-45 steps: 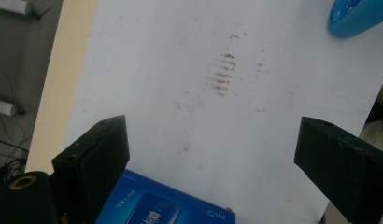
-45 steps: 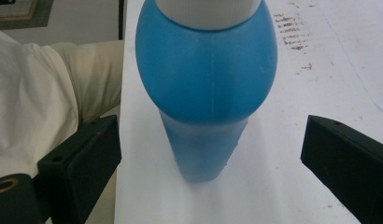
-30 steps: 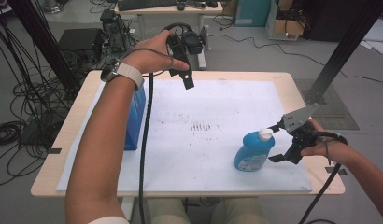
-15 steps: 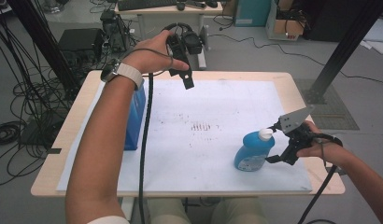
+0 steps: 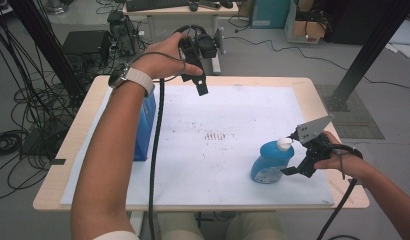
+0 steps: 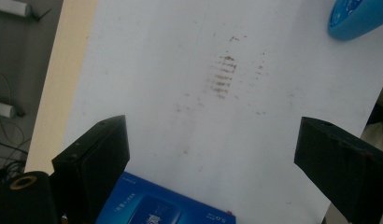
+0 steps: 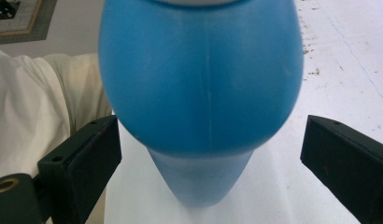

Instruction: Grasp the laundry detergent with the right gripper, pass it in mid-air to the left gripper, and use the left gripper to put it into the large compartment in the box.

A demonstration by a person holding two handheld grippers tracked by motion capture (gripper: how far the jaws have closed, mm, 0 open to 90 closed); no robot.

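Observation:
A blue bottle (image 5: 269, 162) with a white cap stands on the white sheet (image 5: 228, 115) near the table's front right. My right gripper (image 5: 293, 154) sits at its right side, open; in the right gripper view the bottle (image 7: 203, 84) lies between the wide jaws, with neither pad touching it. A blue box (image 5: 145, 125) stands at the sheet's left, partly behind the left forearm. My left gripper (image 5: 195, 70) is held high over the far edge, open and empty. The left gripper view looks down on the box (image 6: 157, 207) and the bottle's base (image 6: 358, 14).
Brown smudges (image 5: 215, 135) mark the middle of the sheet. The wooden table edge (image 5: 73, 150) frames it. Behind the table are a desk (image 5: 183, 7), boxes and black frame posts (image 5: 363, 55). Cables (image 5: 13, 140) lie on the floor at left.
The right gripper has edged slightly towards the bottle. The left hand and gripper have stayed where they were.

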